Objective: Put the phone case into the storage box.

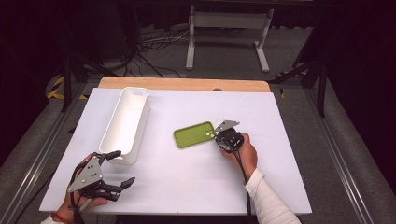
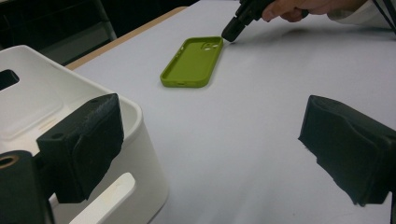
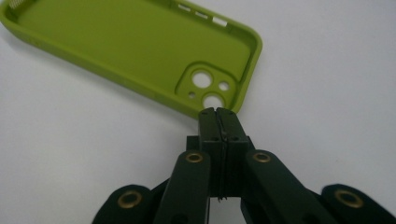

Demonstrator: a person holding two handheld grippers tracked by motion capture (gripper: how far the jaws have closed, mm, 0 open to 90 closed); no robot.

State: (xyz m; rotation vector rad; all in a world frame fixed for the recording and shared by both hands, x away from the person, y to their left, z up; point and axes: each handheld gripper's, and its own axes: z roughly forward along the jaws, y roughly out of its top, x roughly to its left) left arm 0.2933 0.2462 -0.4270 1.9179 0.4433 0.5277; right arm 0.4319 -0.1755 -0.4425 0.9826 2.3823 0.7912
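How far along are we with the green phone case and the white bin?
Early on. Nothing looks done: the green phone case lies open side up on the table, apart from the white bin, which looks empty. In hand: the right gripper, fingers shut, tip at the case's camera-hole corner. The left gripper waits open by the bin. Left, probably: gripping the case and binning it.

high view: overhead from the near side, facing forward and down, far, whole table point(image 1: 187, 186) | left gripper view: low at lower left, facing across toward the green phone case point(image 2: 192, 62) | right gripper view: very close on case corner point(image 3: 140, 51) | shared: case, tabletop
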